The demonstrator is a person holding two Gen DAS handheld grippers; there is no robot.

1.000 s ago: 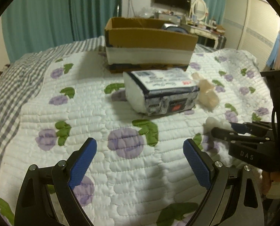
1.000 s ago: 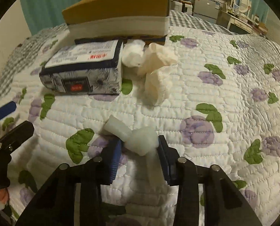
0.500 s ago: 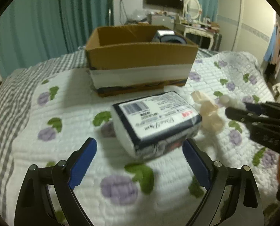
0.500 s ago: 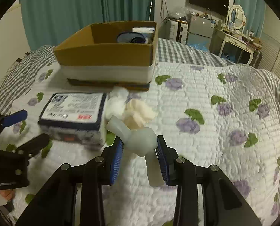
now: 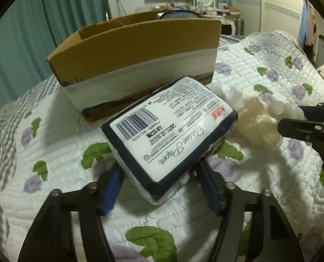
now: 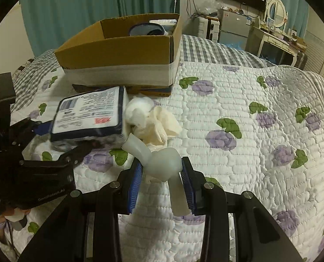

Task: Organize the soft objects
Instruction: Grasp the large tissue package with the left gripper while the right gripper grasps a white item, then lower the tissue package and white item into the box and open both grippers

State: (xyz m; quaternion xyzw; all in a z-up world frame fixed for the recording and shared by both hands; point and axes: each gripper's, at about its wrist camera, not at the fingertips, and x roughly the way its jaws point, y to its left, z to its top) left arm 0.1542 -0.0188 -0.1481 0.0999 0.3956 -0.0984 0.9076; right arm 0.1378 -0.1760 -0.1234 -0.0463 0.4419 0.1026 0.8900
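The tissue paper pack point(image 5: 168, 128) hides our left gripper's point(image 5: 162, 187) fingertips; its jaws close against the pack's sides on the quilt point(image 6: 238, 91), before the cardboard box point(image 6: 120, 59). Our right gripper point(image 6: 162, 176) clamps a white silicone piece point(image 6: 162, 163), its lower end cut off.

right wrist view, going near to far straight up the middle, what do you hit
right hand-held gripper → white soft toy clamped in it → cream cloth → cotton ball → cardboard box → teal curtain

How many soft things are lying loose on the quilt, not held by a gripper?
2: a white cotton wad beside the tissue pack, and a cream crumpled cloth touching it on its right. More may be hidden behind the pack.
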